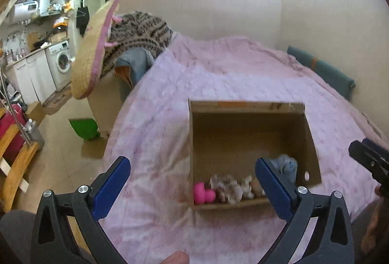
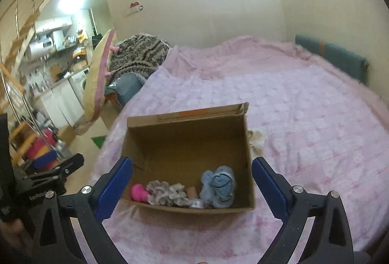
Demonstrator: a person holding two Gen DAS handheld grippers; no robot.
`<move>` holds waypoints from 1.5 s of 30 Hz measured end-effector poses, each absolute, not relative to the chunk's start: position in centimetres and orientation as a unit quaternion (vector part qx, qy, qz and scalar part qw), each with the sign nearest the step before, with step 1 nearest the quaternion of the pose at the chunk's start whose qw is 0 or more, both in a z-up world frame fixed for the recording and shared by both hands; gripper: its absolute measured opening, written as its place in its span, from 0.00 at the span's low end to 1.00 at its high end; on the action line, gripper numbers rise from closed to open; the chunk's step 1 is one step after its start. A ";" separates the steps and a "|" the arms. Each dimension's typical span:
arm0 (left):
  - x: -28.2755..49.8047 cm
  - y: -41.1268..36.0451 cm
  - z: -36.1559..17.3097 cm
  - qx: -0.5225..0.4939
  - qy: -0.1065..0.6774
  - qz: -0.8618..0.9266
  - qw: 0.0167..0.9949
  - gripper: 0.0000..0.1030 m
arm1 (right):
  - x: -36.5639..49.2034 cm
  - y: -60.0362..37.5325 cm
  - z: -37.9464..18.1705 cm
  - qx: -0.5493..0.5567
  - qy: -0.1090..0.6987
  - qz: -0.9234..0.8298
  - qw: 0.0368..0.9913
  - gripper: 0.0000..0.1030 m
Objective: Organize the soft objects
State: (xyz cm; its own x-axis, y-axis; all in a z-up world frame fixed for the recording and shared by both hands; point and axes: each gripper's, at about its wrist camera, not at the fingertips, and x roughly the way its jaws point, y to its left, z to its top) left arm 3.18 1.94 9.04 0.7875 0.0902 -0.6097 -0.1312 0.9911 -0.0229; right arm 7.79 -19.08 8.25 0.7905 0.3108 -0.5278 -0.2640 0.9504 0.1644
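Note:
An open cardboard box (image 1: 248, 107) (image 2: 187, 115) stands on the pink bedspread. Along its near wall lie a pink toy (image 1: 203, 194) (image 2: 138, 192), a grey-white plush (image 1: 228, 187) (image 2: 165, 192) and a light blue soft toy (image 1: 287, 164) (image 2: 218, 185). A cream cloth (image 2: 256, 140) lies on the bed just right of the box. My left gripper (image 1: 193, 187) is open and empty, above the box's near left corner. My right gripper (image 2: 192, 187) is open and empty, straddling the box's near side. The right gripper also shows in the left wrist view (image 1: 372, 162).
The pink bed (image 1: 218, 74) (image 2: 304, 106) fills most of both views. A patterned blanket (image 1: 138, 33) and a straw mat (image 1: 90, 52) lie at its far left end. A teal cushion (image 1: 321, 67) rests against the wall. A green dustpan (image 1: 83, 128) lies on the floor.

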 end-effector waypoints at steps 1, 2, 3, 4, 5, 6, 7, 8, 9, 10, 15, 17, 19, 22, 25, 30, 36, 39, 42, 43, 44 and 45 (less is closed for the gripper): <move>3.0 2.1 8.7 -0.036 0.328 0.056 0.942 0.99 | 7.1 -19.0 8.2 0.034 0.281 0.147 0.948 1.00; 2.9 2.3 8.4 -0.043 0.336 0.053 0.940 0.99 | 6.6 -18.9 8.0 0.033 0.275 0.145 0.950 1.00; 2.8 2.6 8.1 -0.054 0.340 0.050 0.938 0.99 | 6.2 -19.1 7.8 0.040 0.271 0.144 0.951 1.00; 2.7 2.7 7.9 -0.059 0.341 0.049 0.937 0.99 | 5.9 -19.3 7.4 0.050 0.271 0.146 0.950 1.00; 2.8 2.8 7.6 -0.061 0.341 0.045 0.937 0.99 | 5.9 -19.4 7.0 0.060 0.274 0.149 0.948 1.00; 3.0 2.7 7.5 -0.056 0.340 0.045 0.938 0.99 | 6.0 -19.5 6.5 0.064 0.279 0.149 0.946 1.00; 3.3 2.7 7.3 -0.052 0.341 0.049 0.937 0.99 | 6.2 -19.4 5.9 0.062 0.284 0.146 0.946 1.00; 3.6 2.8 7.1 -0.054 0.345 0.052 0.935 0.99 | 6.2 -19.4 5.3 0.054 0.287 0.143 0.946 1.00; 3.7 2.7 6.8 -0.061 0.348 0.051 0.934 0.99 | 6.4 -19.2 4.6 0.044 0.294 0.134 0.945 1.00; 3.8 2.8 6.5 -0.068 0.351 0.048 0.933 0.99 | 6.6 -19.1 4.1 0.038 0.302 0.125 0.944 1.00; 4.0 1.8 4.9 -0.058 0.368 0.042 0.927 0.99 | 7.9 -18.9 2.8 0.031 0.330 0.116 0.936 1.00; 4.0 1.5 4.8 -0.057 0.367 0.035 0.928 0.99 | 8.1 -18.9 2.3 0.038 0.343 0.120 0.931 1.00; 3.9 1.5 4.6 -0.063 0.369 0.032 0.927 0.99 | 8.3 -18.9 1.9 0.040 0.353 0.118 0.927 1.00; 4.0 1.7 4.1 -0.074 0.377 0.027 0.923 0.99 | 8.4 -18.8 1.6 0.037 0.358 0.114 0.926 1.00; 4.1 1.7 4.0 -0.071 0.380 0.032 0.922 0.99 | 8.4 -18.9 1.4 0.039 0.362 0.115 0.924 1.00; 4.1 1.7 3.9 -0.074 0.382 0.027 0.921 0.99 | 8.5 -18.8 1.5 0.039 0.364 0.115 0.923 1.00; 3.9 1.3 3.8 -0.067 0.384 0.032 0.920 0.99 | 8.5 -18.8 1.5 0.039 0.363 0.115 0.924 1.00; 3.9 1.2 3.7 -0.065 0.384 0.029 0.920 0.99 | 8.5 -18.9 1.5 0.043 0.363 0.119 0.923 1.00; 3.9 1.2 3.7 -0.065 0.384 0.030 0.921 0.99 | 8.4 -18.9 1.4 0.042 0.363 0.118 0.923 1.00; 3.9 1.2 3.7 -0.065 0.384 0.029 0.921 0.99 | 8.4 -18.8 1.4 0.042 0.364 0.119 0.923 1.00; 3.9 1.2 3.7 -0.065 0.384 0.029 0.921 0.99 | 8.5 -18.8 1.4 0.042 0.366 0.120 0.922 1.00; 3.9 1.2 3.7 -0.065 0.384 0.029 0.920 0.99 | 8.5 -18.8 1.3 0.043 0.368 0.120 0.921 1.00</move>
State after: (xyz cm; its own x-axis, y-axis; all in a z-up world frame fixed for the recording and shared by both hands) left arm 3.90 1.19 3.67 0.7027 0.0037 -0.7115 -0.1036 0.9899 -0.0972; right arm 8.48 -18.82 1.31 0.7007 0.2536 -0.6669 -0.1897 0.9673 0.1686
